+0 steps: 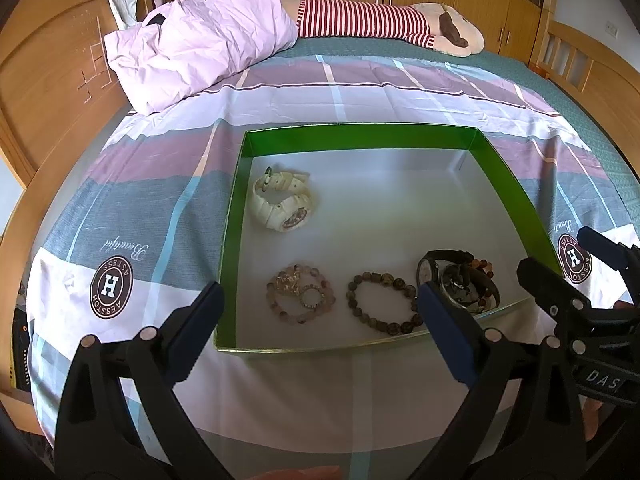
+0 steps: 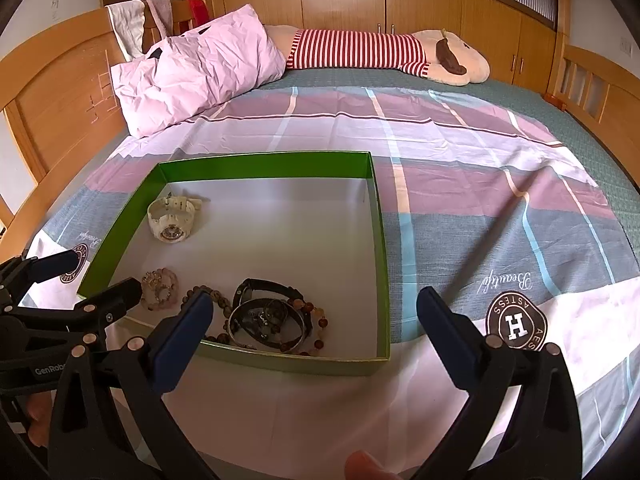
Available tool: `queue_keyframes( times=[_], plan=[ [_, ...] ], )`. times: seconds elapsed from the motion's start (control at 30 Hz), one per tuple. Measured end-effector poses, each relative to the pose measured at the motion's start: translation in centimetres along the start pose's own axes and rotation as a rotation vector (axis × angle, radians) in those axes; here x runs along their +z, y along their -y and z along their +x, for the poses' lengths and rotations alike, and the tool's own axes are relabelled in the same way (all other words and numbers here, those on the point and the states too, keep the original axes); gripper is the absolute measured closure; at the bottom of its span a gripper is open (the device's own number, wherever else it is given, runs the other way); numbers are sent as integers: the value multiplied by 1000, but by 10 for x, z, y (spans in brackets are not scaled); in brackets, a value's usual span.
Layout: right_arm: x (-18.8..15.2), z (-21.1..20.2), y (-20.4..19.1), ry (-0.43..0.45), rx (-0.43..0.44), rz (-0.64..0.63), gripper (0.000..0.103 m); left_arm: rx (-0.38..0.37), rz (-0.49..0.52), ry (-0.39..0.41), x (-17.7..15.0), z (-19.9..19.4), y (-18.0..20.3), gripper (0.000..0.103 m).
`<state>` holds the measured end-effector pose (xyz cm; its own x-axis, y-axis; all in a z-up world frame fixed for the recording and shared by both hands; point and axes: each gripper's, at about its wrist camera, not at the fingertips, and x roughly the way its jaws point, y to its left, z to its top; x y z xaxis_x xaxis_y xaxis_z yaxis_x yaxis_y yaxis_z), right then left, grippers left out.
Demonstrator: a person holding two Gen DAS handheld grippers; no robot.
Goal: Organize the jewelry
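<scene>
A shallow green box with a white floor lies on the bed. Inside are a cream watch, a pink bead bracelet, a brown bead bracelet, and a pile of a black watch, bangles and amber beads. My left gripper is open and empty just before the box's near edge. My right gripper is open and empty over the box's near right corner; it also shows in the left wrist view.
The bed has a plaid sheet with round logos. A pink pillow and a striped plush toy lie at the far side. A wooden headboard stands on the left, wooden cabinets behind.
</scene>
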<state>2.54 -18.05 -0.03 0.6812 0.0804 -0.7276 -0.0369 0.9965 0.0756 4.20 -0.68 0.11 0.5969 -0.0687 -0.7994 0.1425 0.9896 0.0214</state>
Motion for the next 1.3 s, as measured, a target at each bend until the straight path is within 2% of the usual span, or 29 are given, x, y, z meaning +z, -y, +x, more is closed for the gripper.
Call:
queue_keyframes(
  times=[1.3],
  plan=[
    [-2,2,-1,-2,3,-2,1,-4,-8,-16,-3,4,-2,4]
  ],
)
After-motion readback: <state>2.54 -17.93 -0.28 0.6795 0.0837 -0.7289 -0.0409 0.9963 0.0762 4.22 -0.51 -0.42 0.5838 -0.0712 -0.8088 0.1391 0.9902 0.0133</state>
